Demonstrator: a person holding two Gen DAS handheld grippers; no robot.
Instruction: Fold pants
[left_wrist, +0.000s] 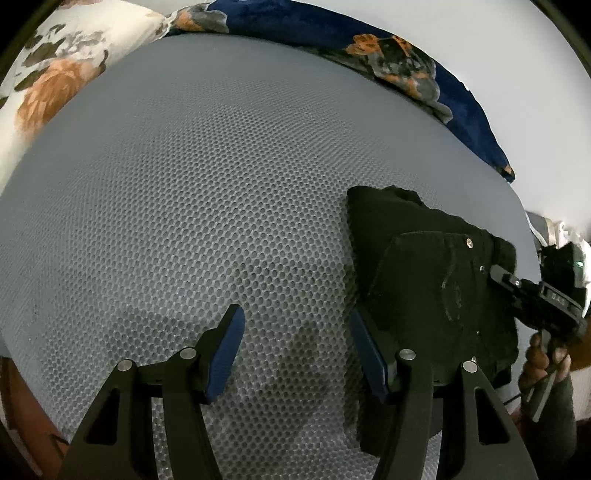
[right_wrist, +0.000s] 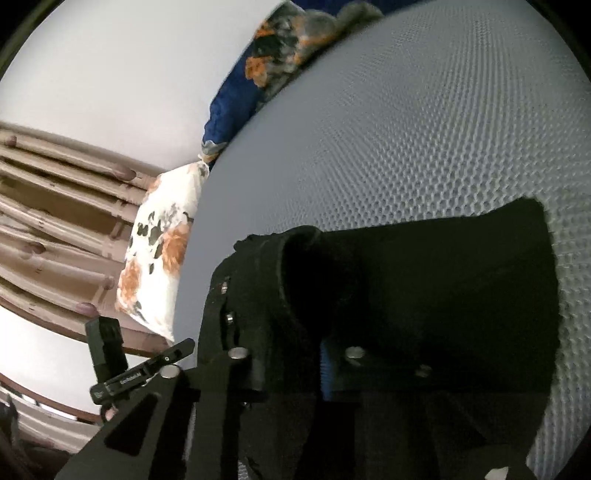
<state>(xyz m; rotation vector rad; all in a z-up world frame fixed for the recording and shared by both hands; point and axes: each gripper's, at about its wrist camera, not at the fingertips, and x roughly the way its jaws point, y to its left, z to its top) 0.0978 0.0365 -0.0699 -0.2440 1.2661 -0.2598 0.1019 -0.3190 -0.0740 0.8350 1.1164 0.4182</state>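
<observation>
The black pants (left_wrist: 436, 280) lie folded in a compact stack on the grey honeycomb mat (left_wrist: 184, 206), at the right of the left wrist view. My left gripper (left_wrist: 295, 350) is open and empty, just left of the stack, its right finger beside the stack's edge. My right gripper (left_wrist: 517, 284) comes in from the far right and touches the stack's waistband side. In the right wrist view the pants (right_wrist: 424, 288) fill the lower frame, and the right gripper (right_wrist: 317, 369) is shut on the waistband fold; its fingertips are hidden in the cloth.
A white floral pillow (left_wrist: 55, 81) lies at the mat's far left. A dark blue floral blanket (left_wrist: 369, 40) runs along the far edge. A brown slatted headboard (right_wrist: 55, 206) and white wall show in the right wrist view.
</observation>
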